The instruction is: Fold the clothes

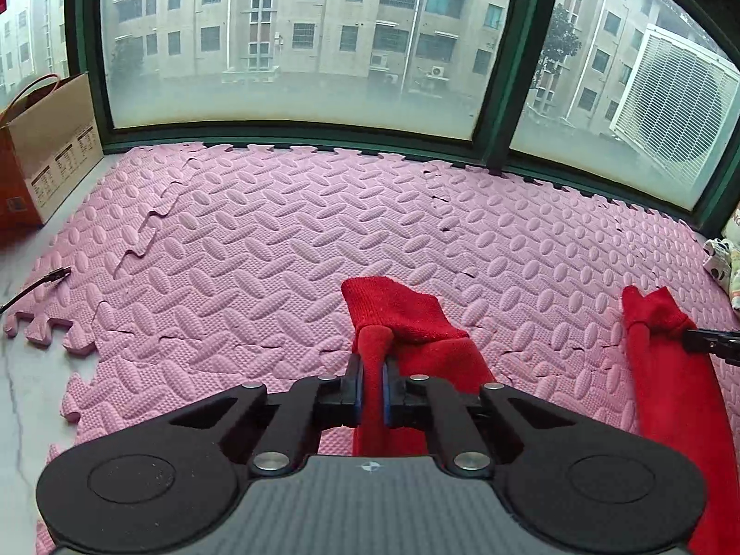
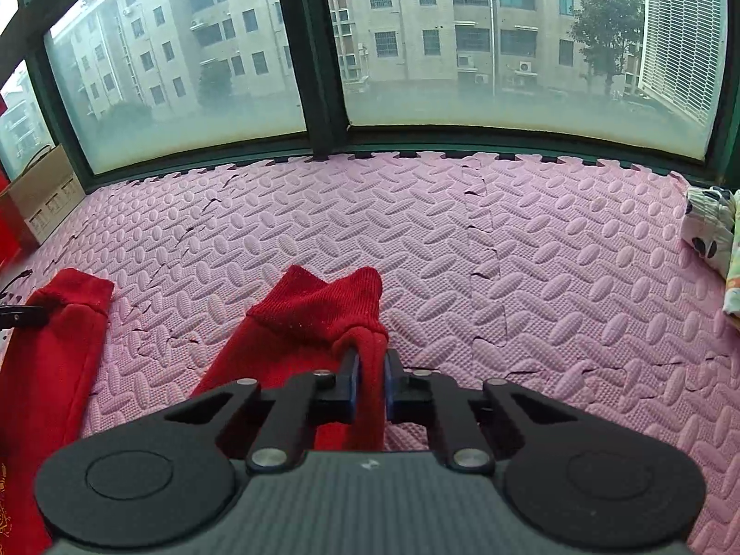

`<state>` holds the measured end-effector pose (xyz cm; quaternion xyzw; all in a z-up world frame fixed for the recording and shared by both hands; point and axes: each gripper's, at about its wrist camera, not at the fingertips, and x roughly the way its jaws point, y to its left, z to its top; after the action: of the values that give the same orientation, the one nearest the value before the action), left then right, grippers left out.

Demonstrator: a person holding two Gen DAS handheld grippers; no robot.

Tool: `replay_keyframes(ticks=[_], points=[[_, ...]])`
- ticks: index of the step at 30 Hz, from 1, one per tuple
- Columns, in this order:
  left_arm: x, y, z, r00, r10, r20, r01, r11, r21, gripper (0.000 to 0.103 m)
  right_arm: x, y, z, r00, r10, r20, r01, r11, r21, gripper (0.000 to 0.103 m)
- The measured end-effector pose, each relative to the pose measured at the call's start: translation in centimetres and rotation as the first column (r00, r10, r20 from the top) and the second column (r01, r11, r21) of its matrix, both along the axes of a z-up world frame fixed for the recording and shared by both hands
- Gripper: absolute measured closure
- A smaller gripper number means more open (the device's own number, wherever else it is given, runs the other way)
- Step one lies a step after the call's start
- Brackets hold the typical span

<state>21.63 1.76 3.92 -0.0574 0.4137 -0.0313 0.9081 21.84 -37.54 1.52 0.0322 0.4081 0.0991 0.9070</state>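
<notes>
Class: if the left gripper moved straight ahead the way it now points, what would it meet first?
Probably the pink foam mat: beyond the red garment the left gripper grips, nothing else lies ahead.

We see a pink foam puzzle mat [image 1: 286, 231] running up to a green-framed window [image 1: 296, 129], apartment blocks [image 1: 323, 14] outside. At the mat's left edge sits a cardboard box [image 1: 51, 138]; a black cable [image 1: 37, 284] lies on marble near its front-left corner. Patterned cloth [image 2: 710, 226] sits at the right edge.

Both wrist views look low and close across the pink mat [image 1: 277, 231] toward the window [image 2: 508, 46]
</notes>
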Motion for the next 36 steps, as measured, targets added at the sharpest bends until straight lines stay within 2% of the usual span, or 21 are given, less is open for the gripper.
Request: replay_keyframes(ticks=[3,5,8,10,14,17,21,27,36], points=[[0.6,1.2,-0.9,0.999,0.028,-0.038,-0.030,0.999,-0.042,0.088,0.7,-0.7,-0.8,1.000,-0.010,-0.023,0.010,1.000,-0.010,0.087],[0.4,1.3,-0.7,0.999,0.036,-0.030,-0.037,0.998,-0.046,0.082,0.4,-0.8,-0.5,1.000,-0.010,-0.004,0.009,1.000,-0.026,0.076],[-0.2,1.4,0.0,0.999,0.043,-0.004,-0.043,0.998,-0.048,0.072,-0.4,-0.4,0.8,0.999,0.026,0.031,-0.024,0.997,-0.067,0.076],[-0.9,1.4,0.7,0.999,0.049,0.018,-0.048,0.998,-0.050,0.072,-0.9,0.2,1.7,0.997,0.063,0.054,-0.057,0.994,-0.094,0.075],[-2.5,1.3,1.7,0.999,0.021,0.042,-0.019,0.999,-0.046,0.074,-2.6,1.6,2.8,0.986,0.150,0.068,-0.144,0.986,-0.083,0.066],[-4.3,1.3,2.0,0.999,-0.012,0.046,0.014,0.999,-0.047,0.078,-3.8,2.9,2.9,0.975,0.209,0.070,-0.203,0.976,-0.084,0.060],[-6.4,1.1,1.9,0.997,-0.069,0.040,0.070,0.997,-0.031,0.080,-5.3,4.7,2.3,0.957,0.286,0.047,-0.280,0.955,-0.102,0.058],[-7.5,1.1,0.4,0.996,-0.087,0.001,0.087,0.995,-0.049,0.082,-6.5,5.9,1.4,0.943,0.332,0.012,-0.328,0.937,-0.120,0.054],[-6.5,-0.6,-1.3,0.993,-0.118,-0.018,0.116,0.989,-0.090,0.082,-7.0,7.1,2.4,0.929,0.370,0.023,-0.364,0.922,-0.134,0.053]])
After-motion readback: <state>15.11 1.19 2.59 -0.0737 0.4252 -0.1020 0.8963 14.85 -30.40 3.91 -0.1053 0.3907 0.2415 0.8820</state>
